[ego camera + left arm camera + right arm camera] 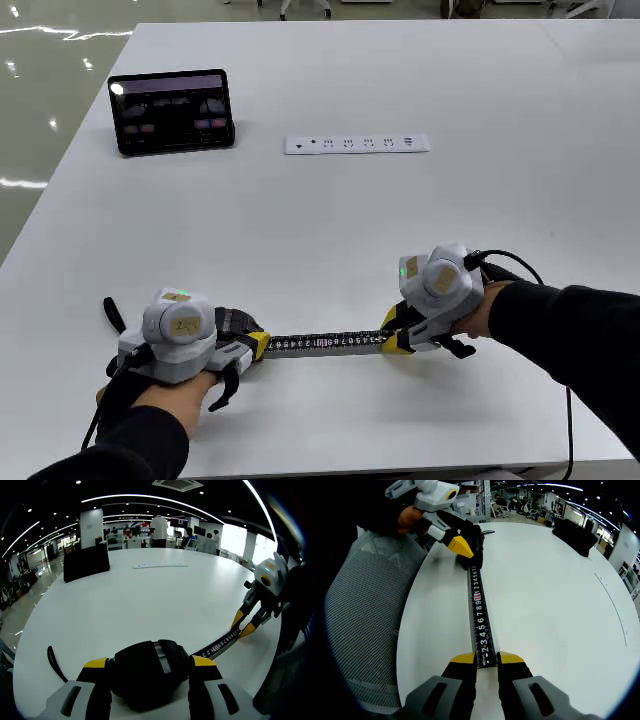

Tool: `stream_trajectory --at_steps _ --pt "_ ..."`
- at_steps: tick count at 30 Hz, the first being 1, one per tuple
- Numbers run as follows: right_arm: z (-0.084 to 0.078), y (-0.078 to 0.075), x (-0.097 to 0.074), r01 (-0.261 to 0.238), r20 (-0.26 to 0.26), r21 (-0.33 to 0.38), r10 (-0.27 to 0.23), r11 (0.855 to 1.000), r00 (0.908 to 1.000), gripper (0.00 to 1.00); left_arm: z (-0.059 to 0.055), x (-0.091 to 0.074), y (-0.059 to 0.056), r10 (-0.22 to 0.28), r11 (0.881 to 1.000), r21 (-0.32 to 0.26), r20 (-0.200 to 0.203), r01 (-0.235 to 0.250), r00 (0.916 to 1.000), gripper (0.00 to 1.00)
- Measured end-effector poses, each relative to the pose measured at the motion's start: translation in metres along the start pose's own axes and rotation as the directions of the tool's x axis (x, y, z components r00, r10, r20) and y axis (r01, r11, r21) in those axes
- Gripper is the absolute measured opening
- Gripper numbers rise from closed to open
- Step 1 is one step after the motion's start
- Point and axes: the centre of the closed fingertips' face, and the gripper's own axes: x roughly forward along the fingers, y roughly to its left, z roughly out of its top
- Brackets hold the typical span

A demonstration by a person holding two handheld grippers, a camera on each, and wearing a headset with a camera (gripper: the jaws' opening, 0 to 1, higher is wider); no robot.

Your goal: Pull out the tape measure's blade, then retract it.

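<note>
**Status.** My left claw (150, 662) is closed around the tape measure case (150, 677), with one yellow tip on each flank, at the bottom centre of the left gripper view. My right claw (487, 658) is pinched on the free end of the blade (479, 615), at the bottom centre of the right gripper view. In the head view, the blade lies flat on the white table (400, 80), numbers up. It runs from the case at lower left to the right claw at lower centre-right. A modest length is out.

**Step in hand (my judgement):** extension, partly done.

**Procedure.**
1. Press the case down on the table with the left claw and allow no rotation.
2. Draw the right claw straight away from the case, along the line of the blade. A sideways pull would twist or kink it.
3. Hold the blade low and level, close to the table.
4. Grip the blade end firmly. If it slips, I expect the spring to whip it back.
5. To retract, walk the right claw back toward the case at a controlled pace and release only at the mouth.

**Clearance.** The tablet (172, 110) and power strip (357, 144), in the upper part of the head view, are well apart from the work.
</note>
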Motion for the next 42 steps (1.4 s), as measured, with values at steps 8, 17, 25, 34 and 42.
stream_trajectory --at_steps 8,17,25,34,42 --pt "0.005 0.001 0.004 -0.002 0.009 0.008 0.002 1.000 1.0000 0.11 0.000 0.000 0.000 -0.001 1.000 0.002 0.001 0.001 1.0000 0.58" --pt "0.011 0.002 0.009 -0.004 0.020 0.014 0.004 1.000 0.9998 0.11 0.000 -0.001 -0.001 -0.002 1.000 -0.001 0.002 0.002 1.0000 0.58" --pt "0.015 0.003 0.011 -0.007 0.024 0.012 0.007 1.000 0.9997 0.11 0.000 -0.001 -0.001 -0.004 1.000 -0.003 0.003 0.004 1.0000 0.58" --pt "0.020 0.003 0.014 -0.013 0.030 0.016 0.013 1.000 0.9995 0.11 0.000 0.000 -0.001 -0.005 1.000 -0.012 0.002 0.005 1.0000 0.58" --pt "0.025 0.003 0.018 -0.018 0.040 0.022 0.017 1.000 0.9991 0.11 0.001 0.001 0.000 -0.009 1.000 -0.013 0.003 0.009 1.0000 0.58"
